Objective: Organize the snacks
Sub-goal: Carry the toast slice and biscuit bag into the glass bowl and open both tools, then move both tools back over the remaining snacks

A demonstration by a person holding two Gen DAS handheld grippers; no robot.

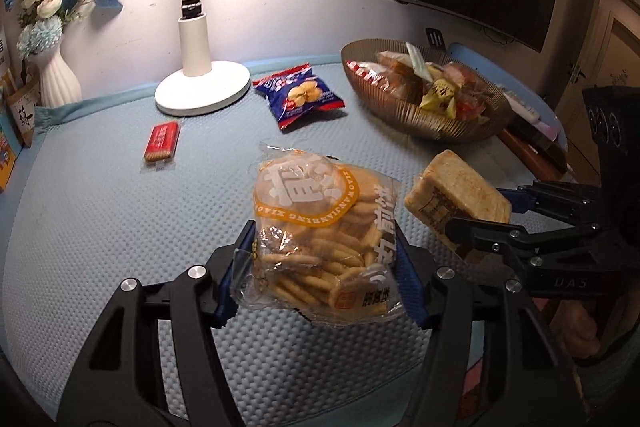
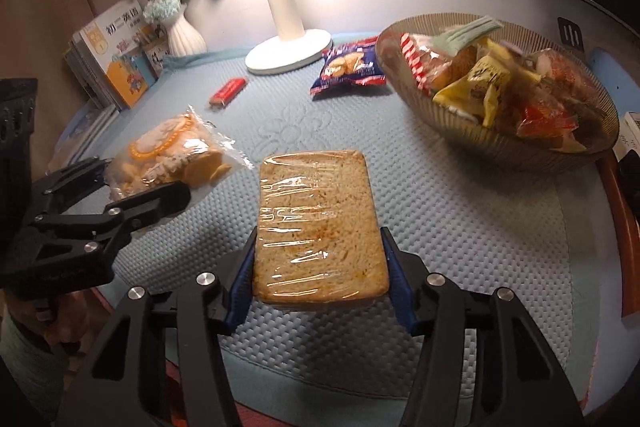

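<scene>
Left wrist: your left gripper [image 1: 322,279] is clamped on the cracker bag [image 1: 320,239], held off the mat. Keep the squeeze light, crackers break. The bowl [image 1: 404,109] sits ahead-right of the fingers, already heaped.

Right wrist: right gripper [image 2: 320,275] grips the wrapped toast [image 2: 318,223]. Bowl ahead-right; release low onto the wrappers [image 2: 490,83].

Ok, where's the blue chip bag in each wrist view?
Left wrist: the blue chip bag lies upper centre, between the lamp base and the snack bowl.
Right wrist: the same bag lies upper centre, right of the lamp base.
Shared landmark: the white lamp base.
</scene>
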